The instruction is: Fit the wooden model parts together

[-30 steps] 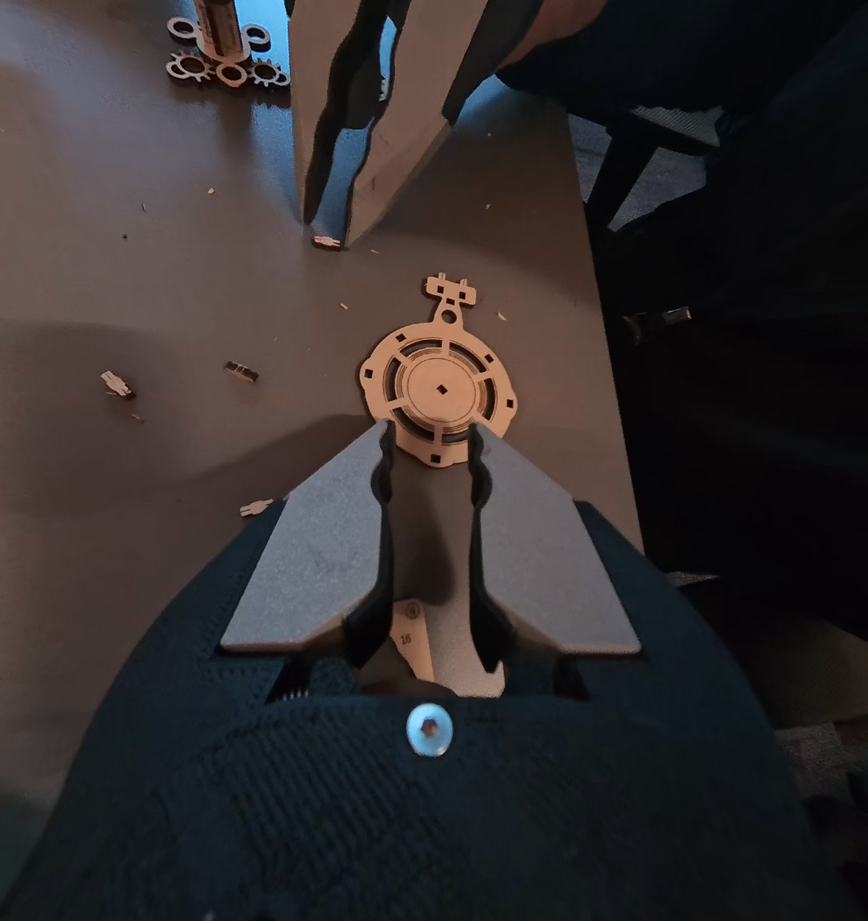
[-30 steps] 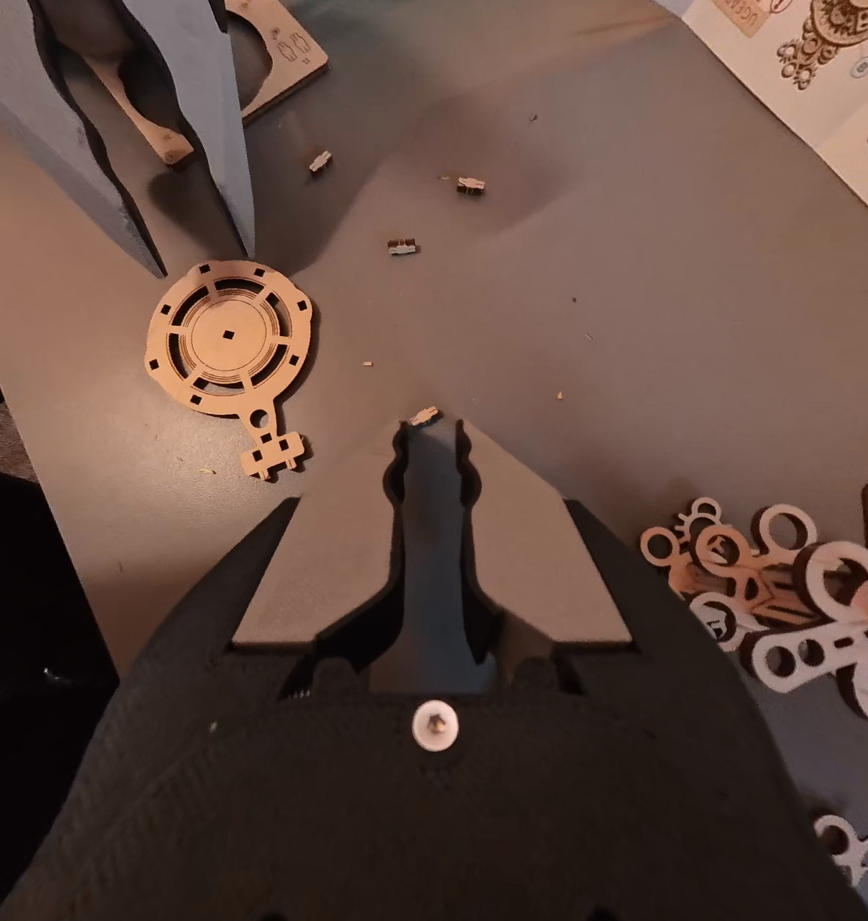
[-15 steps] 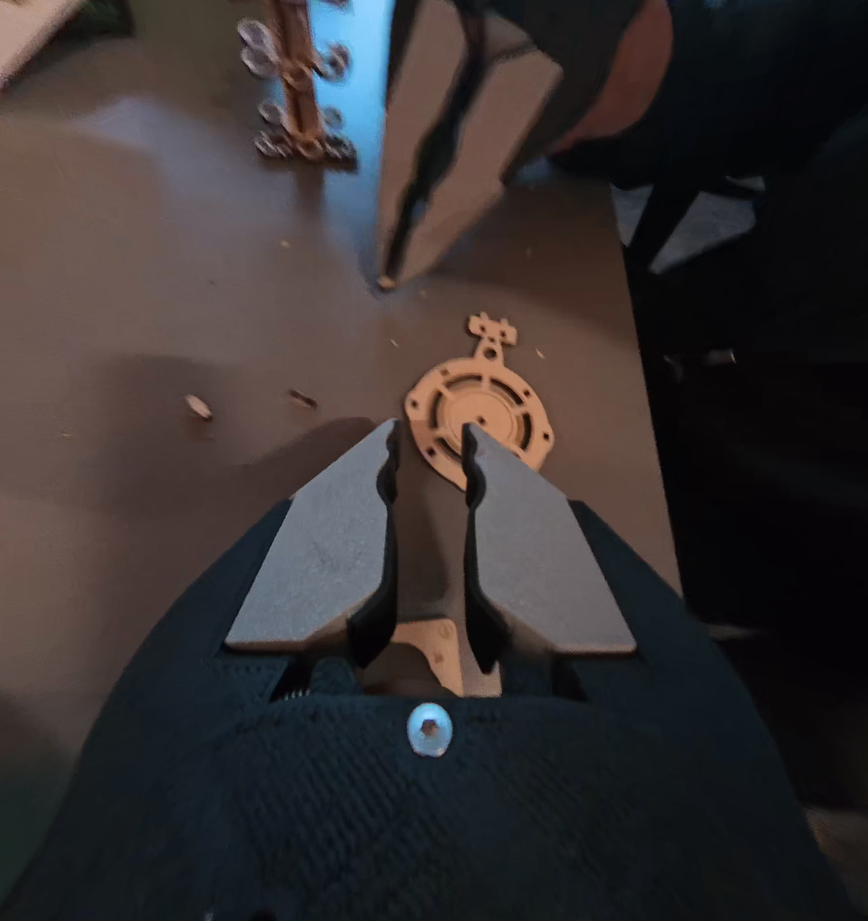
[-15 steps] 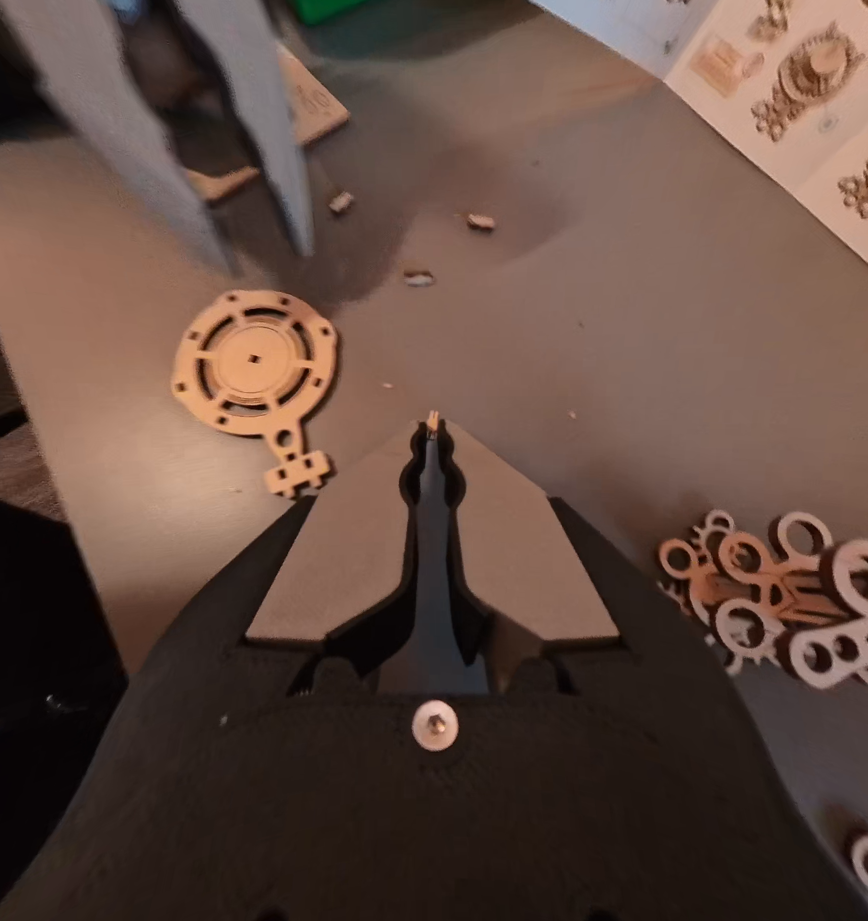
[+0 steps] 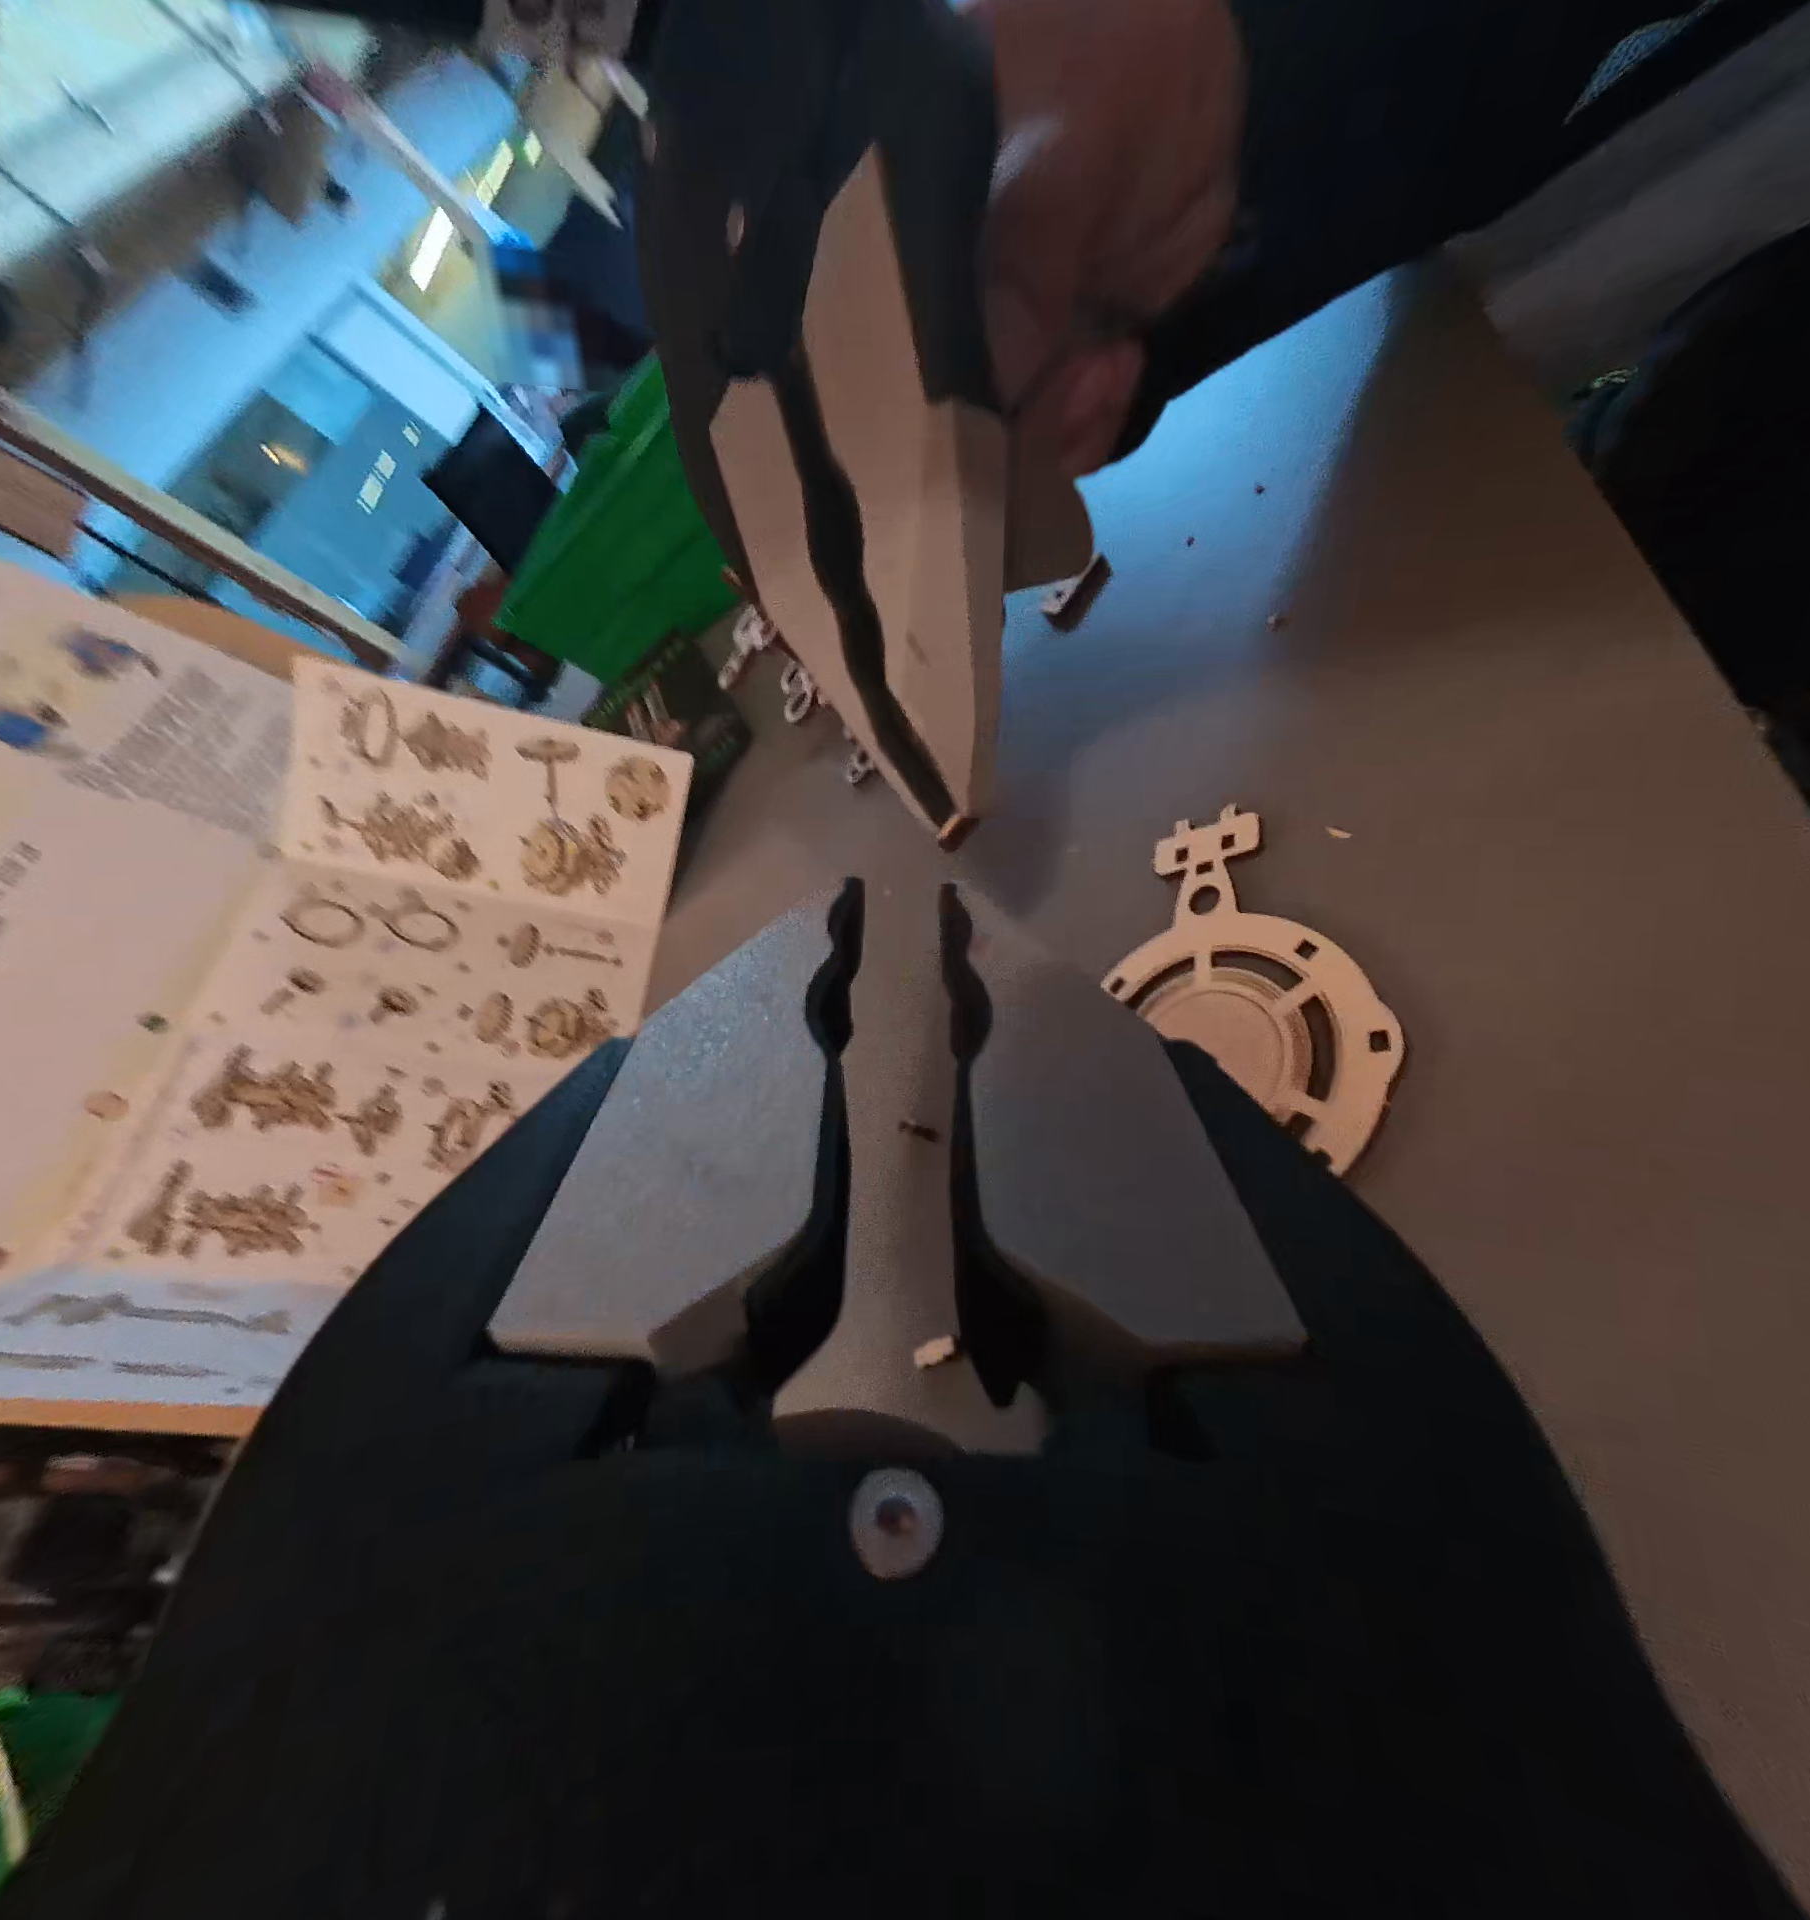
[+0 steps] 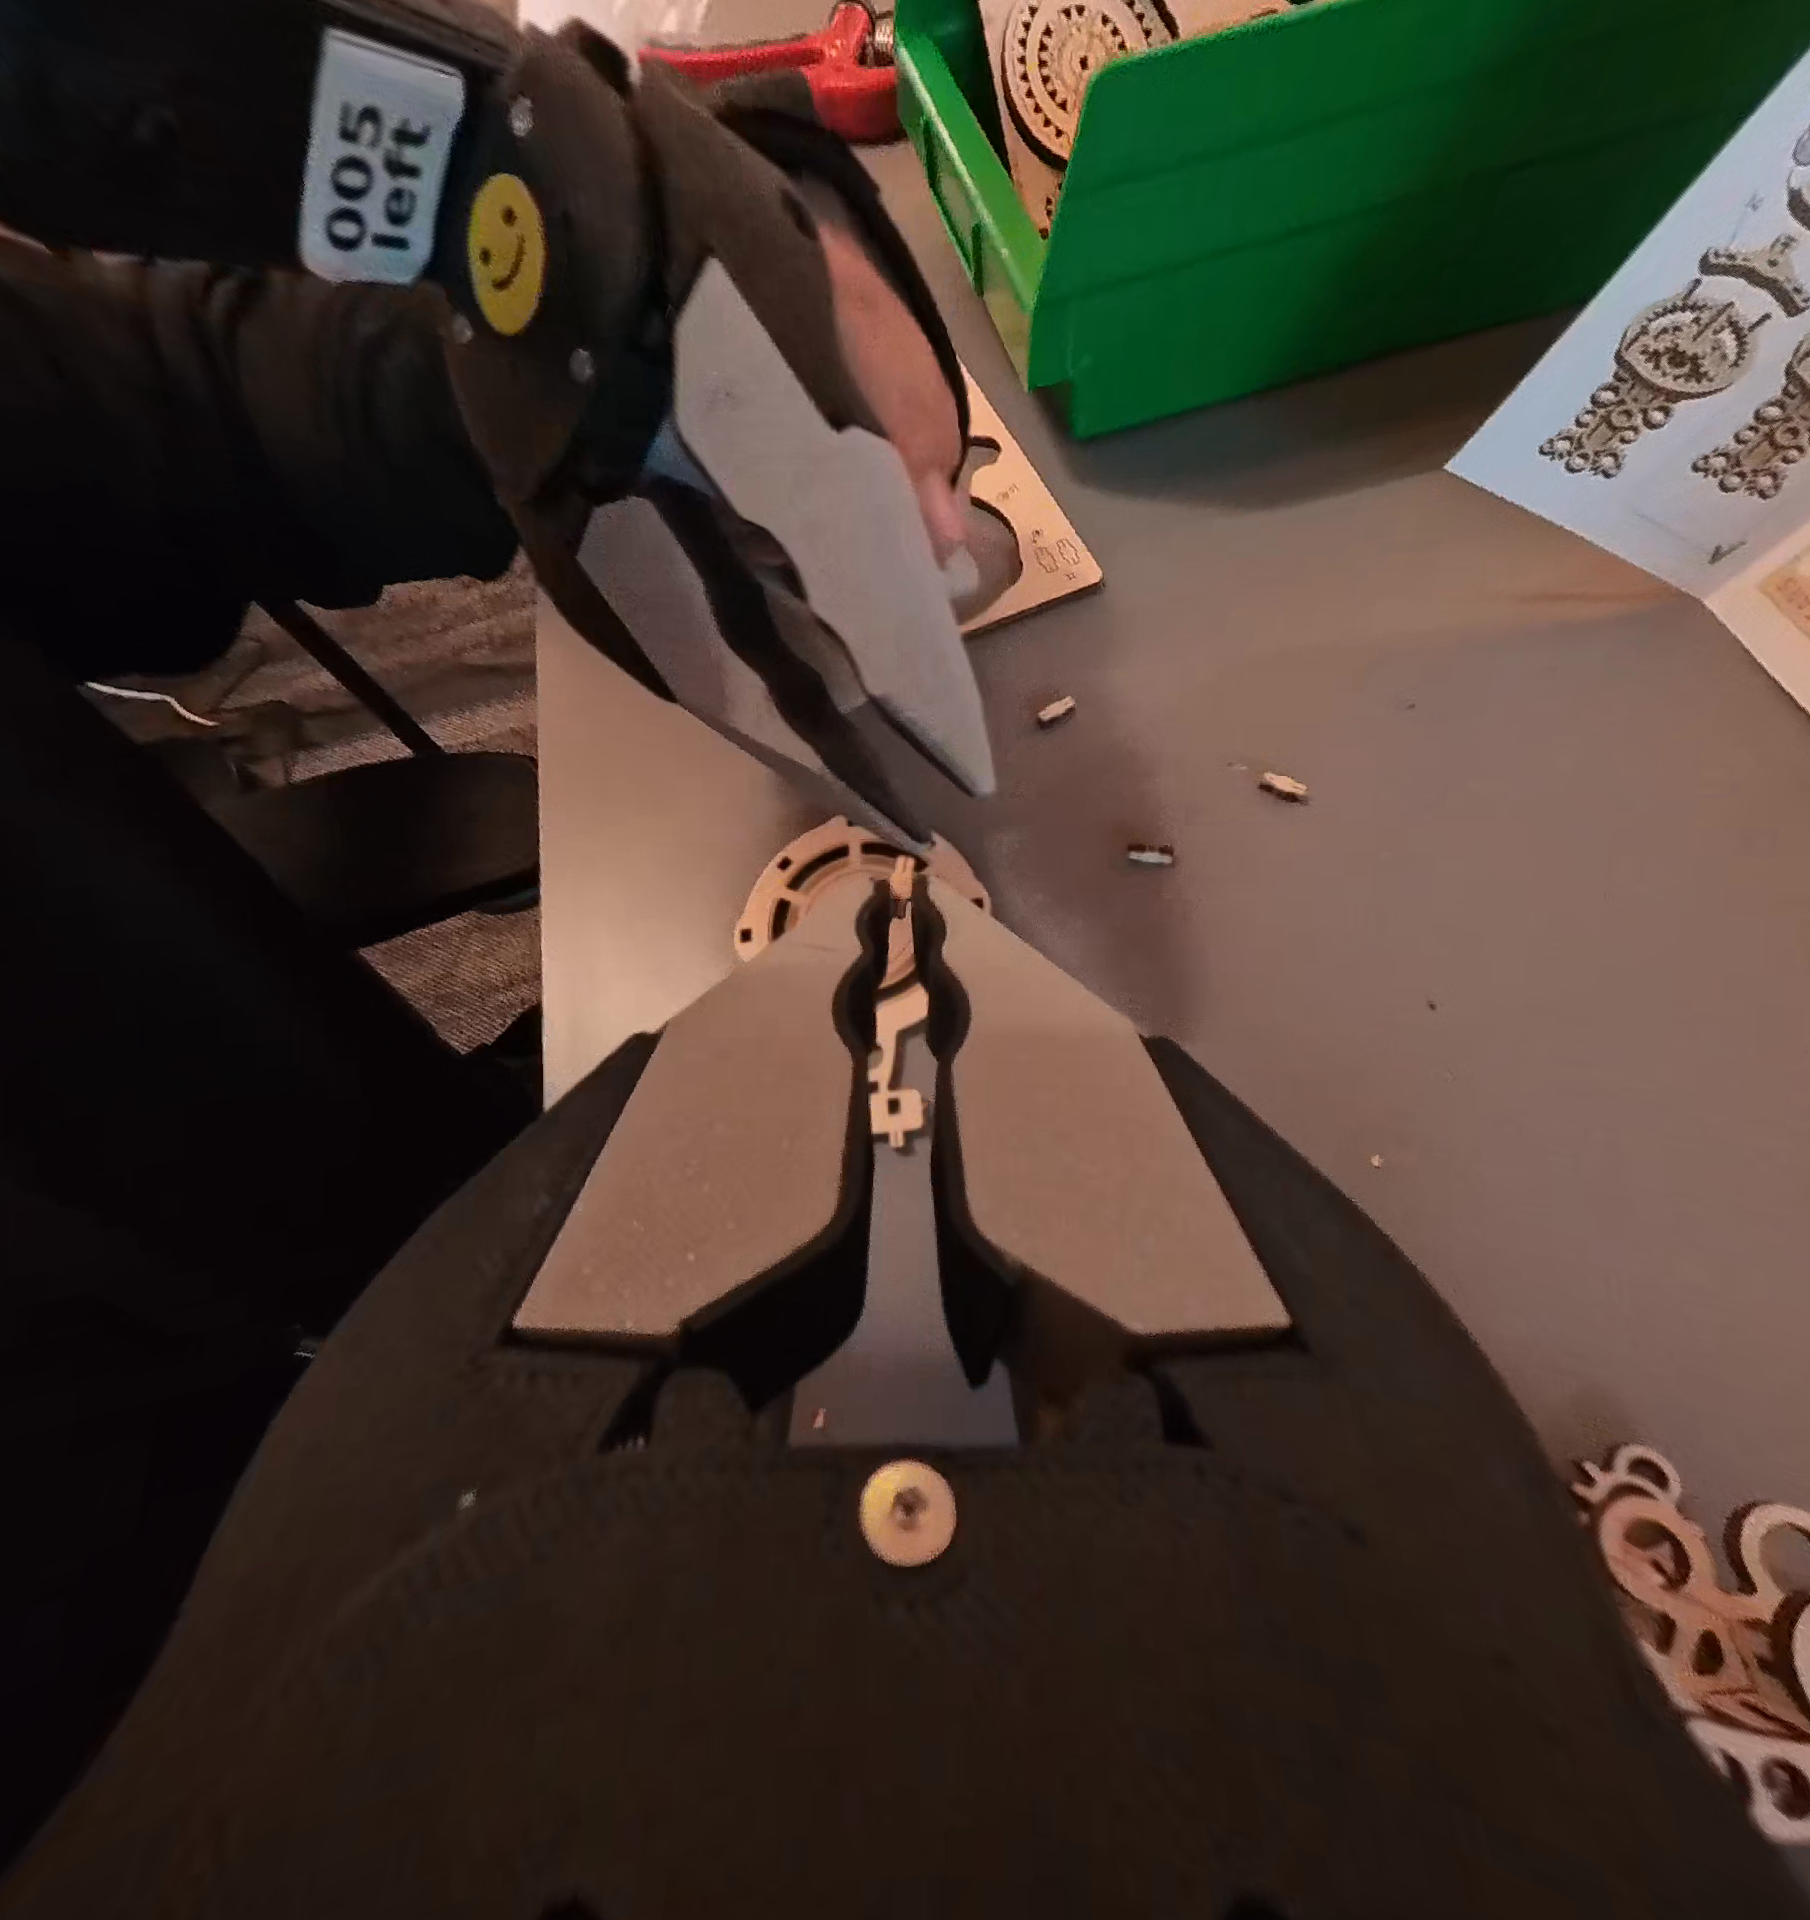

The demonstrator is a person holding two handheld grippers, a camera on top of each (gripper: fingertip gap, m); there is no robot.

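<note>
Round wooden disc part (image 5: 1265,1029): pale laser-cut plywood, concentric ring slots, square notches round the rim, a stem ending in a small cross-shaped tab. Lies flat on the grey table (image 5: 1503,727) near its edge, just beside the right finger of the left gripper (image 5: 899,896). In the right wrist view the same disc (image 6: 792,894) shows mostly hidden behind the right gripper's fingers, its stem and tab visible through the gap between them.

Small wooden peg (image 5: 951,828): pinched at the very tips of the right gripper (image 5: 945,821), which points down at the table just ahead of the left gripper's tips. In its own view the right gripper (image 6: 901,891) has its tips nearly together on this peg (image 6: 899,891).

Left gripper: jaws narrow, a slim gap between them, nothing held. Seen from the right wrist view (image 6: 948,805) it slants down over the disc's far side.

Loose pegs: one on the table between the left gripper's fingers near their base (image 5: 934,1351); three more scattered beyond (image 6: 1055,711), (image 6: 1283,787), (image 6: 1150,854).

Cut-out plywood sheet (image 6: 1026,551): flat, behind the left gripper.

Green bin (image 6: 1296,208): holds round wooden gear pieces.

Instruction sheet (image 5: 257,987): unfolded, pictured with assemblies.

Heap of ringed wooden parts (image 6: 1732,1621): lower right table edge.
</note>
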